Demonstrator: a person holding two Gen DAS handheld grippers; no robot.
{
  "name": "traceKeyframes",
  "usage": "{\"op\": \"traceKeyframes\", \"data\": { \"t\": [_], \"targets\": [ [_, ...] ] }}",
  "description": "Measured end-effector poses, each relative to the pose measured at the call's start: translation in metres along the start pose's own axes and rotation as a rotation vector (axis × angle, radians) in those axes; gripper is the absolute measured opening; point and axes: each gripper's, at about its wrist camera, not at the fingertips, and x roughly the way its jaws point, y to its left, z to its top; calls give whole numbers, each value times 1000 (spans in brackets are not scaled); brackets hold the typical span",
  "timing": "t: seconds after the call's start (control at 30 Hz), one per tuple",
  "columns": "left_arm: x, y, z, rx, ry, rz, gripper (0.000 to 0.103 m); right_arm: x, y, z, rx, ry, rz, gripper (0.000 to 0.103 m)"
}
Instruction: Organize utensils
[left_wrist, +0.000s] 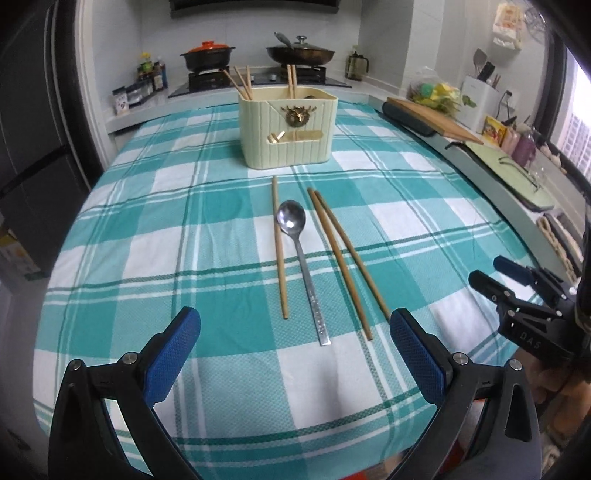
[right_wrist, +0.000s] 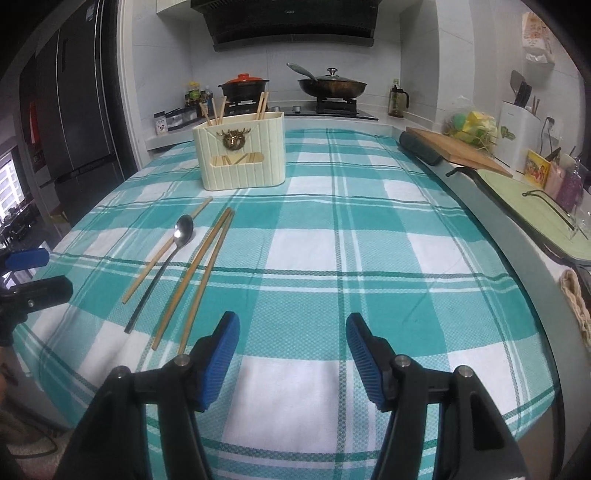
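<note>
Fingers first: the left gripper (left_wrist: 295, 354) stands with its blue pads wide apart and nothing between them, hovering over the checked tablecloth (left_wrist: 147, 229). The right gripper (right_wrist: 292, 354) is likewise parted, somewhat less widely, and empty.

Loose utensils lie straight ahead of the left gripper, at twelve o'clock from its fingertips — a single chopstick (left_wrist: 279, 247), a spoon (left_wrist: 303, 266) and a pair of chopsticks (left_wrist: 343, 262), side by side. Their long axes run roughly away from the gripper, toward the cream utensil holder (left_wrist: 288, 129) further on at twelve o'clock, which already has chopsticks standing in it. The spoon's handle end and the near tips of the pair sit just ahead of the gap between the left pads, the pair nearer the right-hand pad.

From the right gripper the same utensils lie at about ten to eleven o'clock, slanting away; the pair's near ends lie just beside its left pad, the spoon and single stick further off. In my judgement the left hand is squarely lined up with the spoon, while the right is better placed for the pair. Since the utensils lie along the fingers' line, either grip would likely need to close across a shaft near its end.
</note>
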Motion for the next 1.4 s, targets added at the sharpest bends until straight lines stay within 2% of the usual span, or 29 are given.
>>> {"op": "traceKeyframes", "data": {
  "t": [0.07,0.23,0.3,0.7,0.87,0.97,1.0,1.07,1.23,1.4],
  "targets": [
    [-2,9,-2,-40,-5,-16,102,-3,-1,-2,11,-1,-7,61],
    [-6,17,-8,-42,-23,63,102,-11,0,-6,18,0,-11,61],
    [-8,21,-12,-51,-25,71,102,-15,3,-8,4,-9,-14,61],
    [3,54,-23,-147,24,156,102,-9,25,-9,-49,-14,23,61],
    [8,63,-24,-152,18,186,102,-4,12,-10,-1,-21,9,61],
    [19,68,-25,-155,39,184,102,8,4,-9,25,16,-17,60],
    [25,70,-24,-160,47,178,102,13,3,-9,32,33,-14,59],
    [36,71,-18,-166,59,160,102,22,5,-5,30,60,0,44],
    [66,63,8,-105,75,138,102,40,28,17,-26,87,100,28],
    [90,56,26,-70,87,128,102,62,49,38,-42,109,154,27]
  ]
}}
